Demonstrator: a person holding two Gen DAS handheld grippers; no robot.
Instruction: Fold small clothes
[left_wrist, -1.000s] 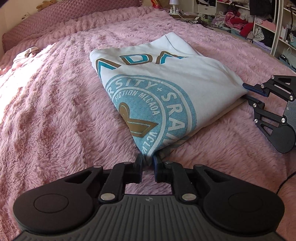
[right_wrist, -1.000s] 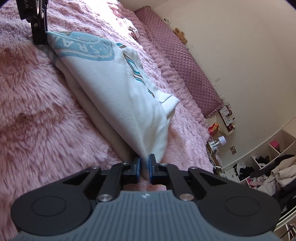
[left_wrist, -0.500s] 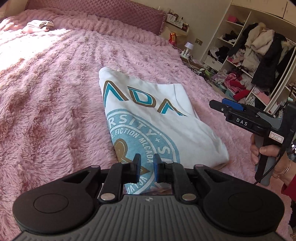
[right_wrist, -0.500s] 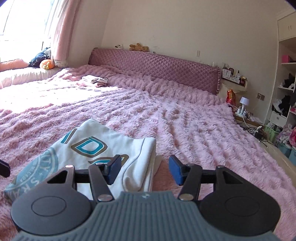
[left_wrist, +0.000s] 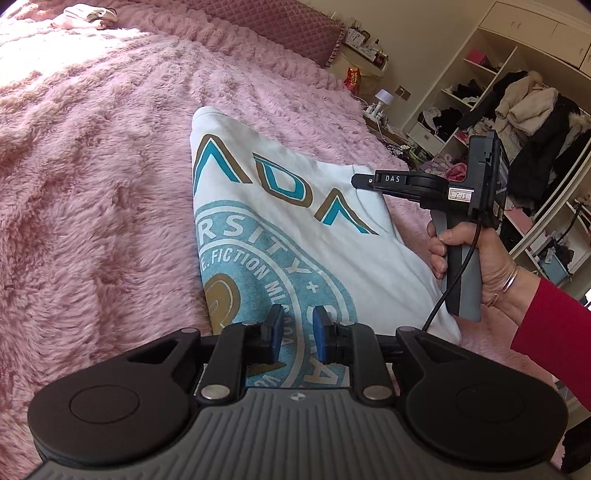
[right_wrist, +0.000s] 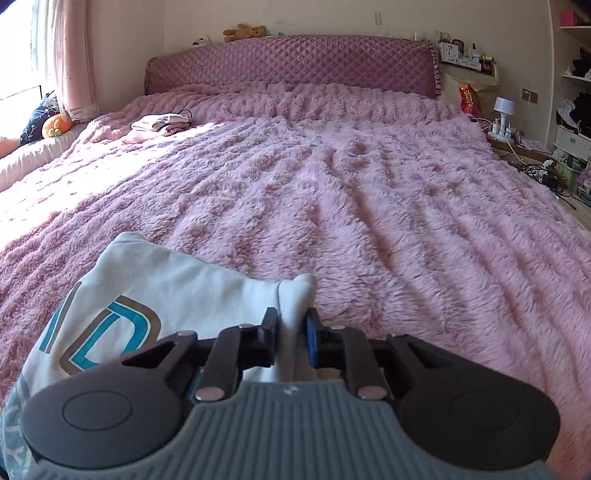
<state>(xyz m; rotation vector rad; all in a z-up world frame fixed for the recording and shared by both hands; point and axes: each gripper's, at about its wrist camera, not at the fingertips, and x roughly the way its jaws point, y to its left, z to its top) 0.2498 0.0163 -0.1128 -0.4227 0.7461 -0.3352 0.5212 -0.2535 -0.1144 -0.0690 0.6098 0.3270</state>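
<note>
With the right claw (right_wrist: 291, 338) closing on the folded shirt (left_wrist: 280, 221) corner and the left claw (left_wrist: 297, 336) opening empty above it, layers may be dragged askew on the bed (right_wrist: 332, 192).

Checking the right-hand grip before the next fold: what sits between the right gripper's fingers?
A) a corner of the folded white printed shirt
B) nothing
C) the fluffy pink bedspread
A: in the right wrist view the right gripper is closing on a bunched corner of the folded white printed shirt.
</note>
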